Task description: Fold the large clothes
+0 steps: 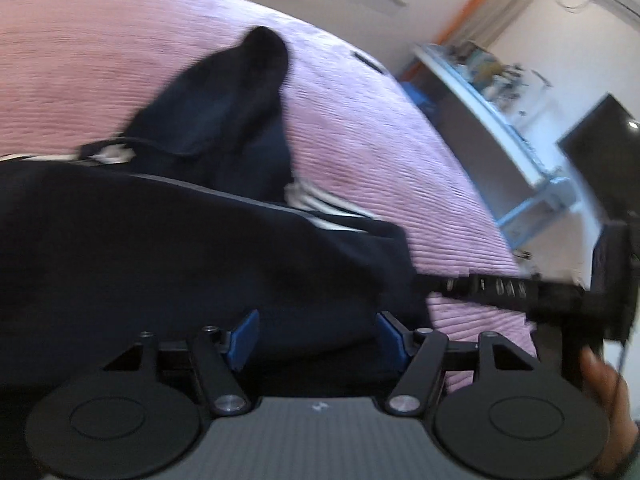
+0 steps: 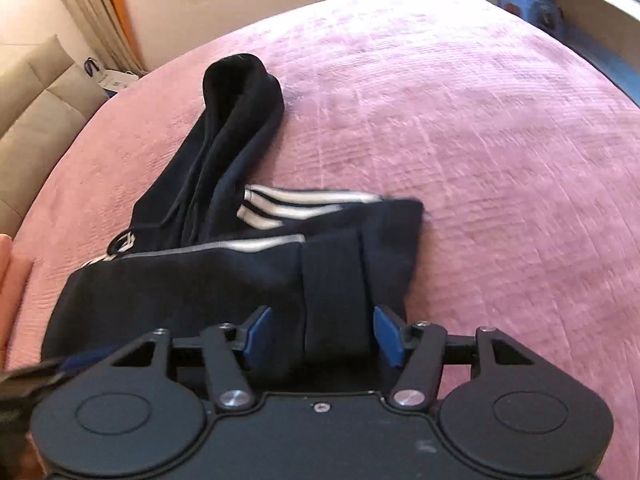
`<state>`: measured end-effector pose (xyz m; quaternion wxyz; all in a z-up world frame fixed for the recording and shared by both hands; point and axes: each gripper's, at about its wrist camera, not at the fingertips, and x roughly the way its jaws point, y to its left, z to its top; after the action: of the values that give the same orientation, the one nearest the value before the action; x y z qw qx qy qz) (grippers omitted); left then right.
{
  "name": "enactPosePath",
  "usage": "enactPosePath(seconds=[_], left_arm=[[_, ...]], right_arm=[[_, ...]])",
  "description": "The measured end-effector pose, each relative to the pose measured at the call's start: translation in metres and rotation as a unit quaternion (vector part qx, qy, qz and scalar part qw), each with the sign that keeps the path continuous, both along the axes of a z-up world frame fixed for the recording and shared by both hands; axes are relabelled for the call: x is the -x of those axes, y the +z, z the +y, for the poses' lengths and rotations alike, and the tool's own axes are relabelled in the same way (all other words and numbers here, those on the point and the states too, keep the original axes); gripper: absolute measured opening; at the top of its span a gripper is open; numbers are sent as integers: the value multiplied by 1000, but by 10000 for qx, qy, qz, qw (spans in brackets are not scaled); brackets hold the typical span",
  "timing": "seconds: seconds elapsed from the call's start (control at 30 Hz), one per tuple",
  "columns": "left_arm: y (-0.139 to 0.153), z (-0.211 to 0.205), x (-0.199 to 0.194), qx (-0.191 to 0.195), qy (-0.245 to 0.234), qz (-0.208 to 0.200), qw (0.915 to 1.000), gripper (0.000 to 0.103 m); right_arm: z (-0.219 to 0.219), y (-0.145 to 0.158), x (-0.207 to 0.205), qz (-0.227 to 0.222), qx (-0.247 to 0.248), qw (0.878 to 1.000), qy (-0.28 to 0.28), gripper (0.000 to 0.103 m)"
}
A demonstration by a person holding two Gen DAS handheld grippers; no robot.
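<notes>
The dark jacket (image 1: 160, 260) with white stripes lies folded on the pink bed (image 1: 380, 152), near the bed's front edge. The left tool (image 1: 318, 338) has its blue pads (image 1: 244, 340) wide apart over the cloth, not pinching it. The right tool (image 2: 322, 336) is open too, with a dark cuff (image 2: 334, 292) lying loose between its pads.

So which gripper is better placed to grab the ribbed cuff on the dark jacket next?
Right, probably. The right gripper stands open with the ribbed cuff straight between its pads. The left gripper is open over plain dark jacket fabric.
</notes>
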<state>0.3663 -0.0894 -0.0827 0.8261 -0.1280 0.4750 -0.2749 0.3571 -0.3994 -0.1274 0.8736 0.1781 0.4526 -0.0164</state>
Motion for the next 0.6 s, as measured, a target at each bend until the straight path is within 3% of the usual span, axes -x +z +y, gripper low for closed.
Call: enactPosePath(seconds=[0.27,0.3,0.37,0.4,0.43,0.6], left_arm=[[7,34,2,-246,522,119,9983,66],[6,37,2,-237,549,138,9981,66],[4,40,0,-279,596,149,9977,66],[3,42,-1,-291,611,141,9976,66],[2,44,-1,-304,631,134,9975,66],[2,57,-12,-430,856,65,9954,65]], right_arm=[[-11,-35,-49,-2,130,9999,41,69],[-11,-39,-51,71,65,9999,141,64],[-7,-37,-46,27,65,9995,297,32],[-4,-34,-43,-42,85,9992,397,25],[0,-29,-39,-93,128,9985,519,11],[8,-1,-18,-469,513,9968,407,6]])
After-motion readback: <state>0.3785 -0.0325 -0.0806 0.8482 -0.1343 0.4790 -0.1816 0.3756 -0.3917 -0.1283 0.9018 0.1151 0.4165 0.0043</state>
